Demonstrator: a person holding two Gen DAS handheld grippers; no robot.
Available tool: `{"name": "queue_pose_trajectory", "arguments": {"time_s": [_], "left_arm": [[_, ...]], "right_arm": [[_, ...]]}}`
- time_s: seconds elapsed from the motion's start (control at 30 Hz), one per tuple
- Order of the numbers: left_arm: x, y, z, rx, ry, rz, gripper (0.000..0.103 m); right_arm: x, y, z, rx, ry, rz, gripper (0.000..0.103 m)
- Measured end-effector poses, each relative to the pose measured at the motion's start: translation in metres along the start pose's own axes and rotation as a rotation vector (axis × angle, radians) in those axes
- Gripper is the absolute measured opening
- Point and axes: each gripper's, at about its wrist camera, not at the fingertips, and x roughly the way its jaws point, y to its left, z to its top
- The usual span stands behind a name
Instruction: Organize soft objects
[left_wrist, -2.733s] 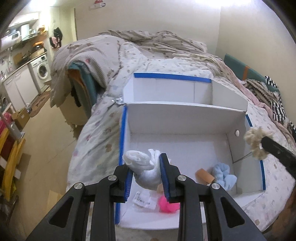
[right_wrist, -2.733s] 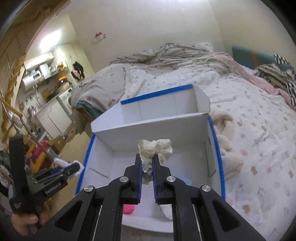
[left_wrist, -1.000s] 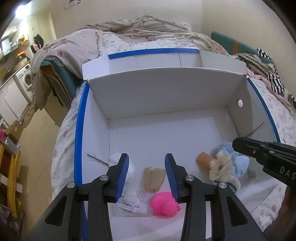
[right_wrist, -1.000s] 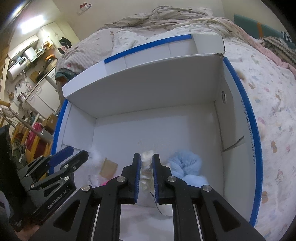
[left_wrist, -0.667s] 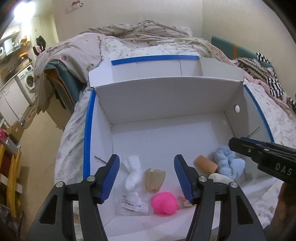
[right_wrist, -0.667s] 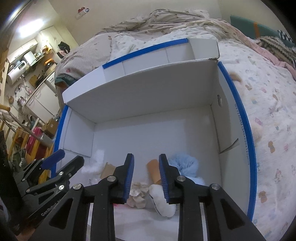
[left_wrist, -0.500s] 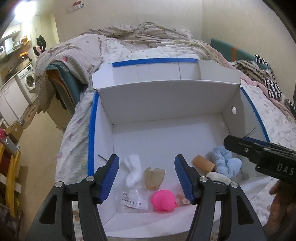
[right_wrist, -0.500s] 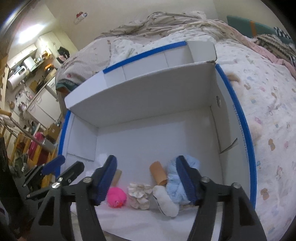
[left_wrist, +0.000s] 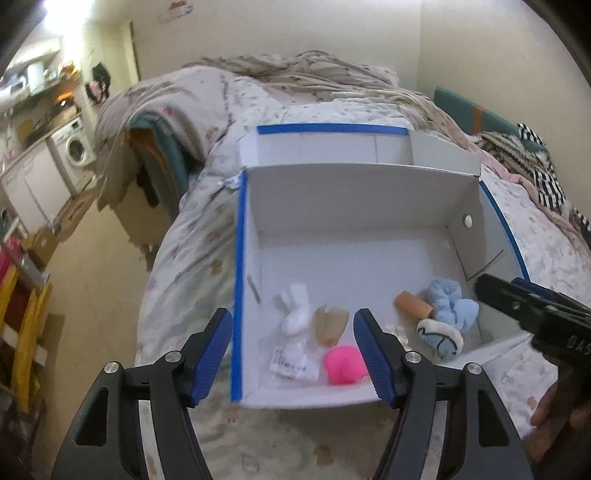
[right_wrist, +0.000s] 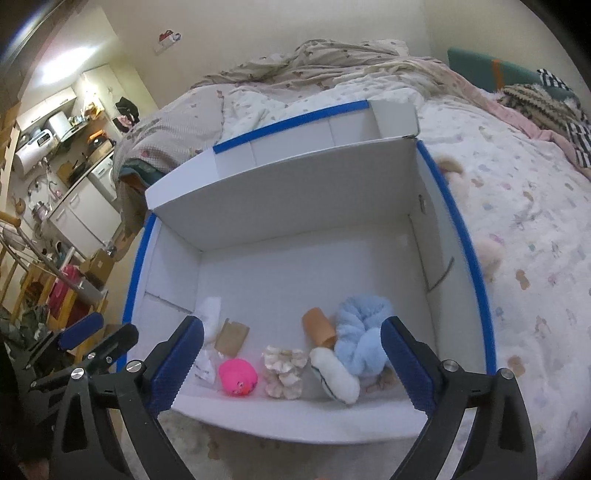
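Observation:
A white box with blue-taped edges (left_wrist: 239, 258) (right_wrist: 476, 266) sits on the bed. Inside lie a white sock (left_wrist: 295, 314) (right_wrist: 211, 317), a pink ball (left_wrist: 345, 363) (right_wrist: 237, 377), a cream scrunchie (right_wrist: 283, 370), a light blue fluffy piece (left_wrist: 448, 306) (right_wrist: 362, 336), a white plush item (right_wrist: 334, 380) (left_wrist: 439, 338), a tan tube (left_wrist: 412, 304) (right_wrist: 317, 326) and a tan card (left_wrist: 330, 325) (right_wrist: 232, 336). My left gripper (left_wrist: 293, 354) is open and empty above the box's near left corner. My right gripper (right_wrist: 291, 365) is open and empty above the near edge.
A plastic-wrapped white item (left_wrist: 293, 360) lies in the box's near left. Rumpled bedding (left_wrist: 295, 74) covers the bed. A fluffy cream toy (right_wrist: 487, 251) lies right of the box. Floor, cabinets and a washing machine (left_wrist: 75, 147) are to the left.
Both grippers let go of their items into the box, opened wide and drew back and up. The white sock and cream scrunchie now lie on the box floor.

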Motion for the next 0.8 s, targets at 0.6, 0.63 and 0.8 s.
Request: {"name": "queue_pose_trajectory", "arguments": {"time_s": [0.6,0.63,0.8], "left_arm": [[-0.047,0.037,-0.051,-0.096,0.024,0.024,0.065],[-0.049,0.036,-0.051,-0.098,0.009,0.025,0.065],[-0.055,0.027,-0.047,-0.078,-0.099,0.047,0.066]], "right_arm": [[-0.048,0.006,-0.056,-0.049,0.019,-0.016,0.103],[-0.048,0.008,-0.059,-0.049,0.017,-0.019,0.103],[-0.048,0.023,-0.065,-0.088,-0.043,-0.066,0.103]]}}
